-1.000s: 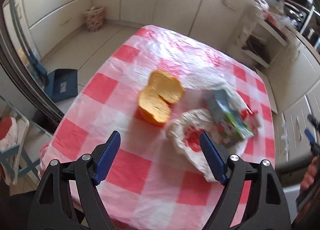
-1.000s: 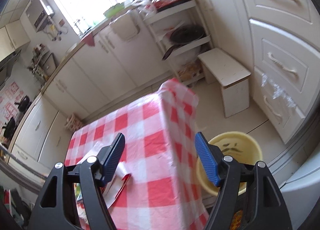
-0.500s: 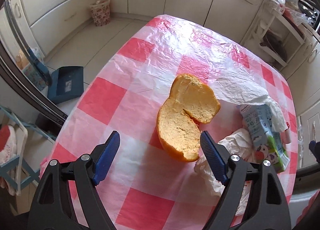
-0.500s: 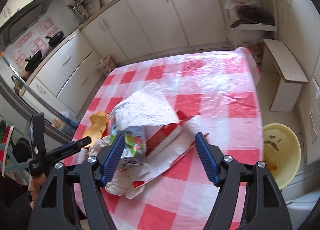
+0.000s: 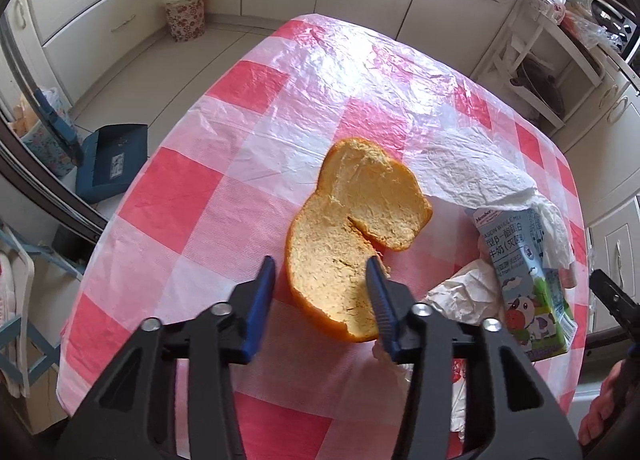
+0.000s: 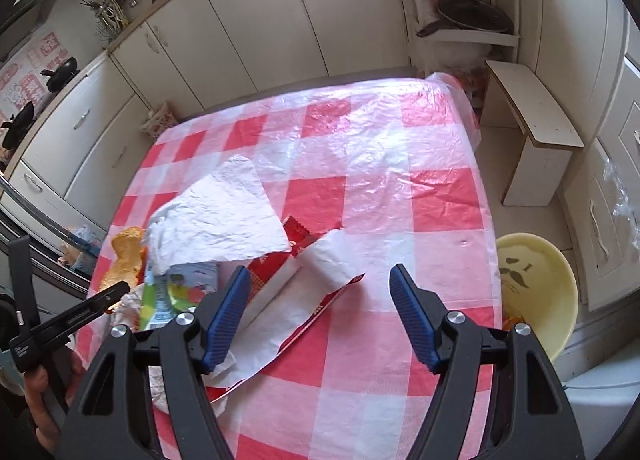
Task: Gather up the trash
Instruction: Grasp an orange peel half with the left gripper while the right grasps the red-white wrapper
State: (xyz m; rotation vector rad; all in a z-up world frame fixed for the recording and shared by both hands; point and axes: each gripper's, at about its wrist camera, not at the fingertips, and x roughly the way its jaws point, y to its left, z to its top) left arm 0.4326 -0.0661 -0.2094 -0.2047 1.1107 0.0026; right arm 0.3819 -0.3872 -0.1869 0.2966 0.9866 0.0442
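A large orange peel (image 5: 352, 236) lies inside-up on the red-and-white checked tablecloth (image 5: 224, 196). My left gripper (image 5: 322, 288) is open with its jaws on either side of the peel's near edge, partly closed in. A milk carton (image 5: 524, 276) and crumpled white paper (image 5: 476, 176) lie to the peel's right. In the right wrist view, my right gripper (image 6: 320, 300) is open above a red-and-white wrapper (image 6: 304, 292), with the white paper (image 6: 220, 216), carton (image 6: 176, 292) and peel (image 6: 124, 256) to its left.
A yellow bin (image 6: 536, 288) stands on the floor right of the table. A white stool (image 6: 532, 128) is beyond it. A small patterned basket (image 5: 186, 16) and a blue dustpan (image 5: 110, 160) are on the floor to the left. Kitchen cabinets (image 6: 224, 44) surround the table.
My left gripper has moved in over the orange peel and its jaws have narrowed around the near edge. My right gripper has swung from the table's right edge to above the wrapper.
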